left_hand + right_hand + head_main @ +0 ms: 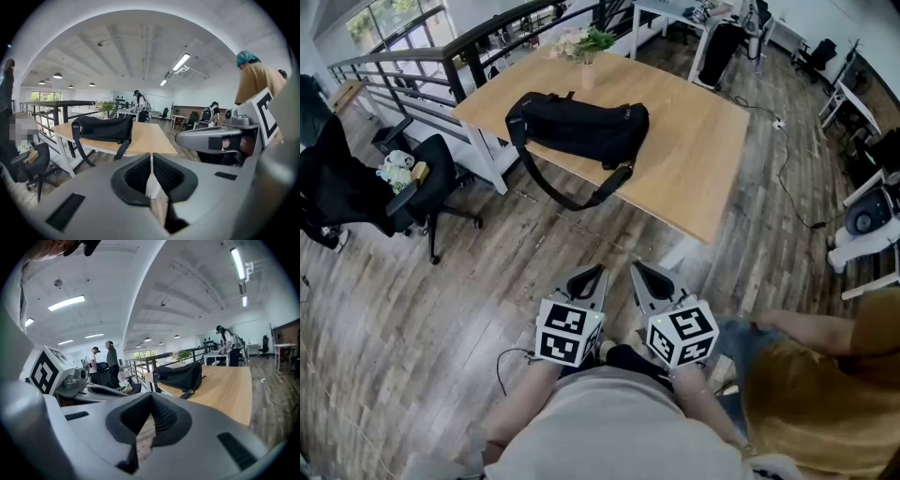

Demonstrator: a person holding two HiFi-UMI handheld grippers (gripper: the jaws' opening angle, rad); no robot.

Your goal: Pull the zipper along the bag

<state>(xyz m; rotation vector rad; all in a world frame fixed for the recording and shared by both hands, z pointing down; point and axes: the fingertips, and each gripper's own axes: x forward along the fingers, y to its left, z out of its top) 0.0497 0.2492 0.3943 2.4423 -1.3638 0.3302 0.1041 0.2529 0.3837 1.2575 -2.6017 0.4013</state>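
A black duffel bag (579, 127) lies on a light wooden table (694, 159), its strap hanging over the near edge. It also shows as the bag (102, 128) in the left gripper view and as the bag (179, 374) in the right gripper view. Both grippers are held close to my body, well short of the table. My left gripper (597, 274) is shut with nothing between its jaws. Beside it, my right gripper (639, 269) is shut and empty too. The bag's zipper cannot be made out from here.
A black office chair (366, 192) stands left of the table beside a metal railing (412, 75). A plant (592, 42) sits at the table's far edge. A person in a tan shirt (825, 384) stands close at my right. Wooden floor lies between me and the table.
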